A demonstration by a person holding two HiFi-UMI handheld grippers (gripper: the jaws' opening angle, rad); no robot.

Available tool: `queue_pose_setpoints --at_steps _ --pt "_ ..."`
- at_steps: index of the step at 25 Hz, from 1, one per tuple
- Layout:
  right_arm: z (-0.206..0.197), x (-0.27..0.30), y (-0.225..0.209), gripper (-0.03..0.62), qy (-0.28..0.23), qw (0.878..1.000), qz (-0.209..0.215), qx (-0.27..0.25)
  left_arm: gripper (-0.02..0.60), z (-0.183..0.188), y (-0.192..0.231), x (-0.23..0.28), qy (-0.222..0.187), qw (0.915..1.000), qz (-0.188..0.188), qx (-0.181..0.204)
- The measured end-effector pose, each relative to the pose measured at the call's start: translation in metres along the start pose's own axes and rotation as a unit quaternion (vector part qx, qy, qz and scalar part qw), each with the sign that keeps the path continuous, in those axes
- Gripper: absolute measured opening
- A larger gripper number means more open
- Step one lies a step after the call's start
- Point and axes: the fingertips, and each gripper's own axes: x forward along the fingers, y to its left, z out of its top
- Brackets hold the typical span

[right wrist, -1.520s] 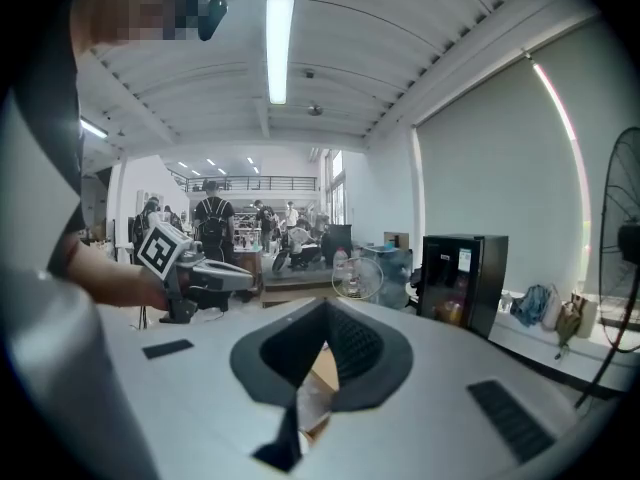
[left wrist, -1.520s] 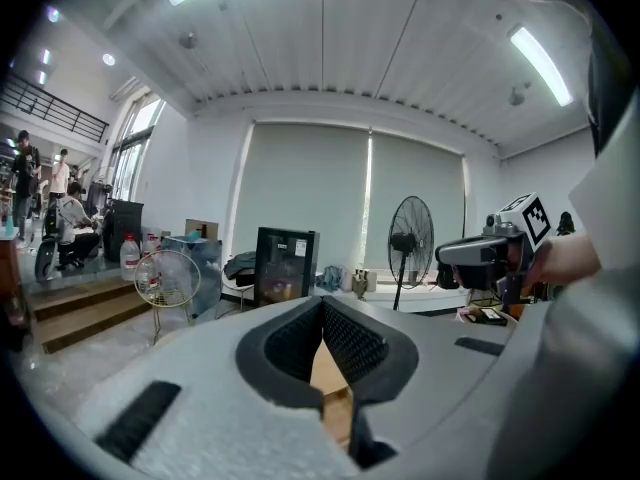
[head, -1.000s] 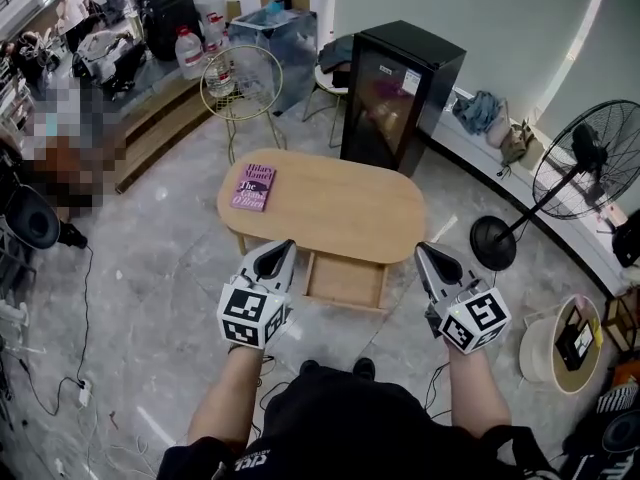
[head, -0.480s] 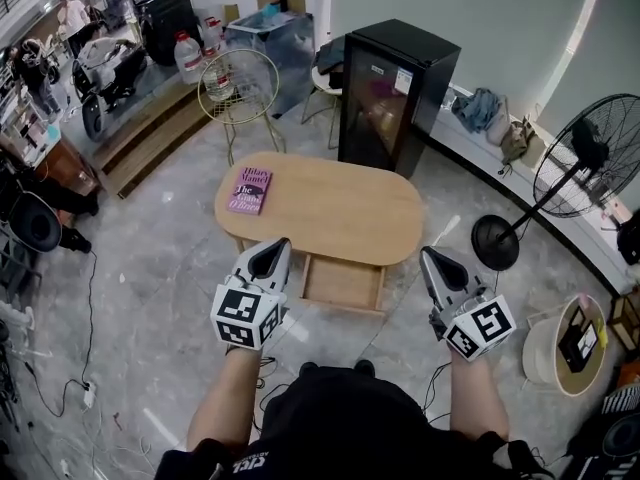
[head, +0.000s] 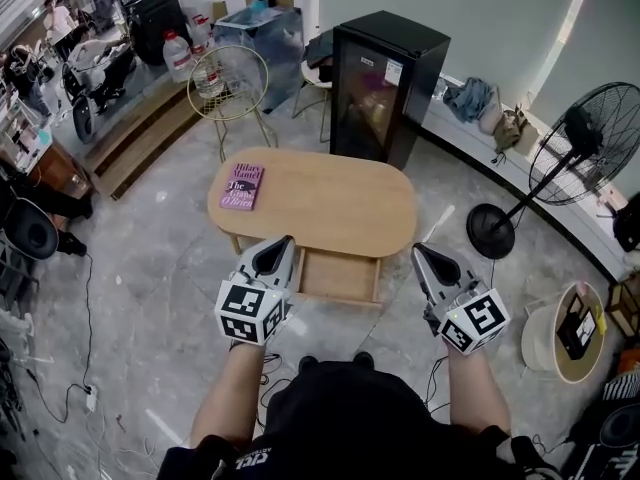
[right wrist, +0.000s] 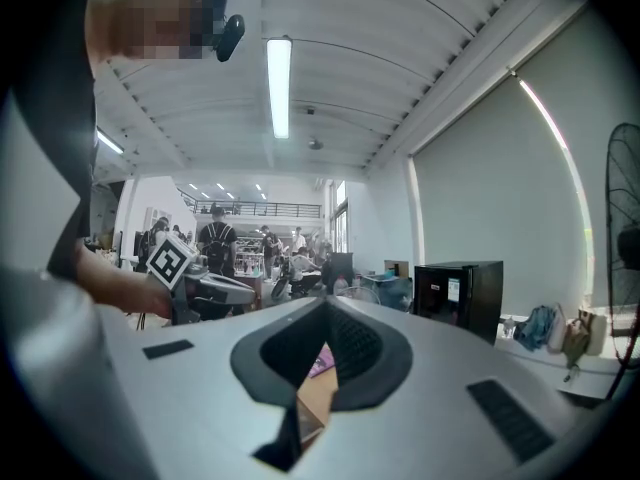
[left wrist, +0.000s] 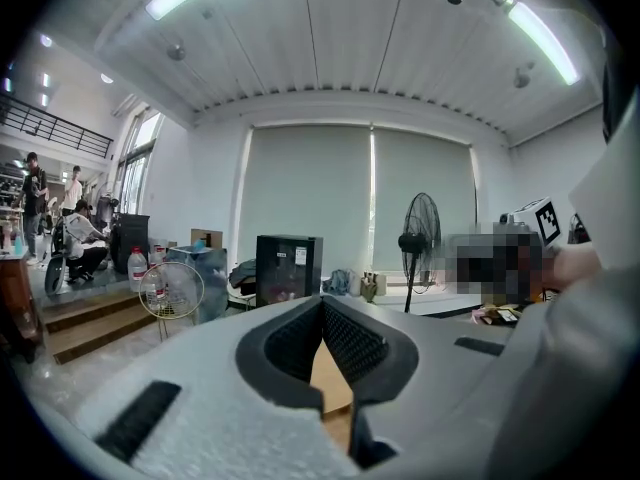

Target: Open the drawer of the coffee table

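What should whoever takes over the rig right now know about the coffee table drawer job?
Left gripper: shut, empty, held up on the near side of the table, left of the drawer.
Right gripper: shut, empty, right of the drawer.
Oval light-wood coffee table stands straight ahead; a purple book lies on its left end.
Done: the wooden drawer under the near edge appears pulled out.
Left: probably only to check that it is out far enough; neither gripper holds it.
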Motion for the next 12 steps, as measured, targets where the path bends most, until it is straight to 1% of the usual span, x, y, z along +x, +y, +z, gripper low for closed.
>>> queue_pose_setpoints --at_steps 4,12 --pt "-0.004 -0.002 -0.004 0.002 0.006 1.000 -0.006 0.004 0.009 -0.002 -0.001 0.003 -0.004 1.0000 0.002 0.003" --pt "-0.008 -0.003 -0.003 0.002 0.017 1.000 0.005 0.000 0.009 -0.007 -0.012 0.013 -0.001 1.0000 -0.008 0.002"
